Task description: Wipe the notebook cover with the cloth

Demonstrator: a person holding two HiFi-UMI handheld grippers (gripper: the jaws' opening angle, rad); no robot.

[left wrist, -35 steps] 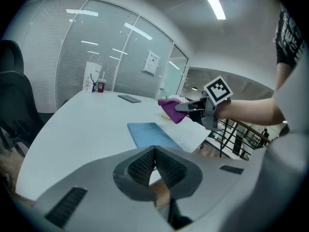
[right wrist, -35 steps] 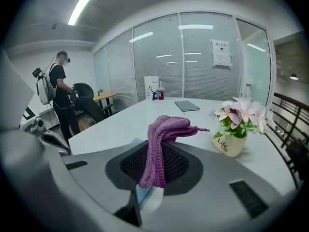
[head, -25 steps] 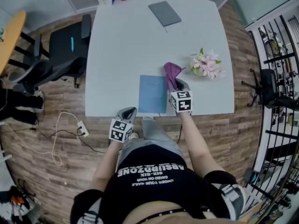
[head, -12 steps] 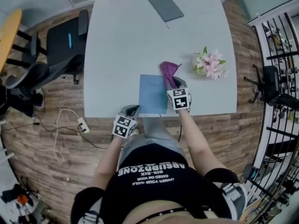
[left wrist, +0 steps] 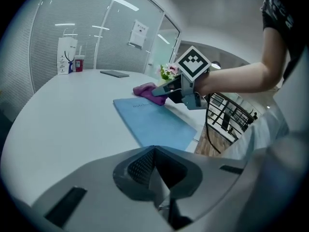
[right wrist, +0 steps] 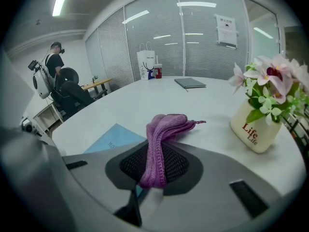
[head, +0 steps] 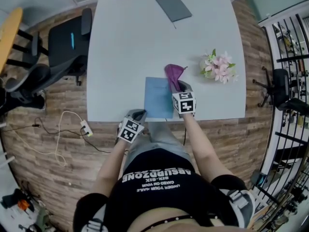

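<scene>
In the head view both forearms reach forward, the left gripper (head: 139, 114) at the white table's (head: 125, 47) near edge and the right gripper (head: 179, 85) beside the flat blue notebook (head: 158, 97). The left gripper view shows its jaws pressed together, empty. Only the right gripper view shows its jaws clamped on the ribbed purple cloth (right wrist: 161, 139), just beside the notebook.

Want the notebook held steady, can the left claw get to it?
Probably yes. The left claw is at the table edge just left of the notebook, bare table between; the right claw and cloth are on its other side.
</scene>
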